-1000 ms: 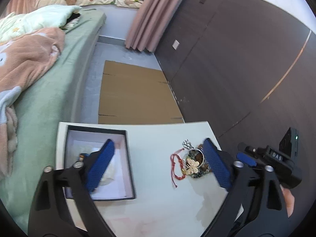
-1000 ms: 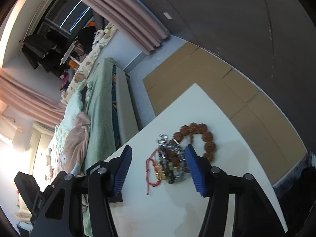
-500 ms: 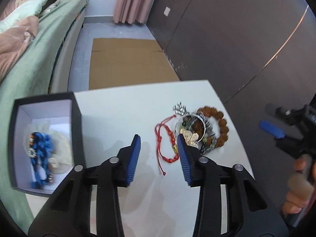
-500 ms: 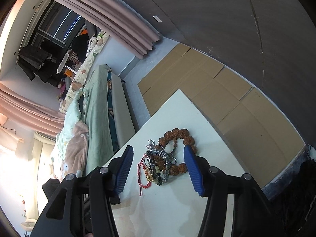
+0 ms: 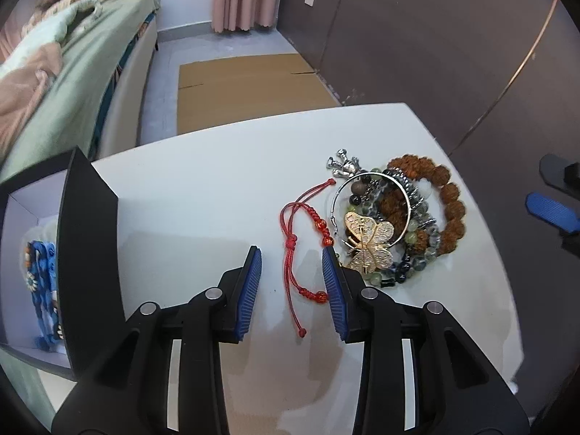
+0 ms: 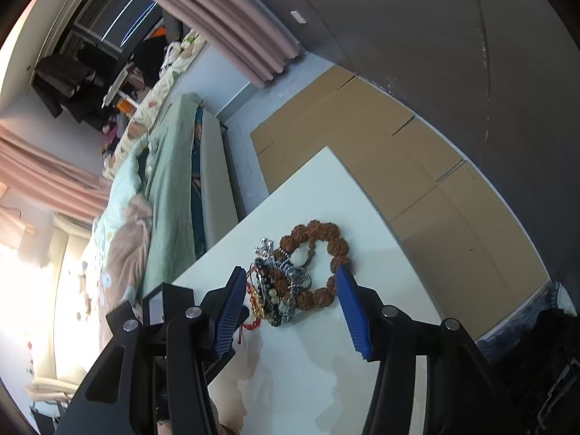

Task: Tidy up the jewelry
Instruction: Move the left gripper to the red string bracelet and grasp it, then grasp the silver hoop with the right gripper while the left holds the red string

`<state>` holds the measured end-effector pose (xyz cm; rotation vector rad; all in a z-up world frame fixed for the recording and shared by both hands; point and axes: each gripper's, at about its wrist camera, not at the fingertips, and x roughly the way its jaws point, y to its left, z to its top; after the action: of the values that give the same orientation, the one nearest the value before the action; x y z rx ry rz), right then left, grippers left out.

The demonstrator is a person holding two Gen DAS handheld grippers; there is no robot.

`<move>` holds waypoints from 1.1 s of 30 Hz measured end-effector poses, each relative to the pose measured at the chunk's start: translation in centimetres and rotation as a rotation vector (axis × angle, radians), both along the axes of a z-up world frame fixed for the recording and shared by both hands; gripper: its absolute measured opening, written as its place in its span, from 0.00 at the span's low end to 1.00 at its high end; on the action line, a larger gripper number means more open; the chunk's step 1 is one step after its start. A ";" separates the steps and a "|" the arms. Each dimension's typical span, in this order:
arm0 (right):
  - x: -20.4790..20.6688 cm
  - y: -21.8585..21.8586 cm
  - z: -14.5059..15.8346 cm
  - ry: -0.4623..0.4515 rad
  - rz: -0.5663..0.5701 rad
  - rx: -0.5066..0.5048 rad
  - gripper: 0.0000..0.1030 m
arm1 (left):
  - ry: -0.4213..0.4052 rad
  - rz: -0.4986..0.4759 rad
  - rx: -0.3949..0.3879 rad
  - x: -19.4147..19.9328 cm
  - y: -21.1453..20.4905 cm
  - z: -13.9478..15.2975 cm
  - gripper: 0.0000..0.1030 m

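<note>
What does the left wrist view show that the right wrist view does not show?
Only the left wrist view shows the inside of the box with the blue bracelet, and the gold butterfly. Only the right wrist view shows the window. Both show the white table, the red cord bracelet and the brown bead bracelet; both grippers are open.

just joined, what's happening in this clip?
Jewelry sorting on a white table. The left gripper is open, straddling a red cord bracelet beside a tangled jewelry pile. The right gripper is open over that pile, holding nothing. A blue beaded piece already lies in the black box.
</note>
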<state>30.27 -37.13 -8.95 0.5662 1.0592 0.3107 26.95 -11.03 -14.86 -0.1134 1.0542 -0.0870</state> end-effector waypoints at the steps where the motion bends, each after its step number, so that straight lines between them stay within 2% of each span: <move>1: 0.1 0.4 -0.1 0.002 0.015 -0.005 0.48 | -0.001 0.004 0.022 0.0 -0.1 0.0 0.24; 2: 0.1 0.7 -0.2 0.004 0.027 -0.008 0.46 | -0.001 0.011 0.034 0.1 0.0 0.0 0.09; 3: 0.1 1.3 -0.2 0.007 0.044 -0.015 0.45 | 0.007 0.020 0.029 0.2 0.3 -0.1 0.03; 5: 0.2 2.3 -0.5 0.013 0.079 -0.029 0.42 | 0.023 0.024 -0.033 0.2 1.3 0.0 0.03; 18: 0.9 6.9 -2.3 0.058 0.163 -0.037 0.28 | -0.076 0.034 -0.165 -1.2 4.0 4.4 0.03; 33: 3.1 9.5 -4.8 0.104 0.142 -0.130 0.20 | -0.154 0.079 -0.244 -2.3 8.3 7.7 0.03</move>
<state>33.33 -27.65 -13.76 0.3951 1.2140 0.3367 24.61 -2.77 -7.13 -0.3636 0.8816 -0.1501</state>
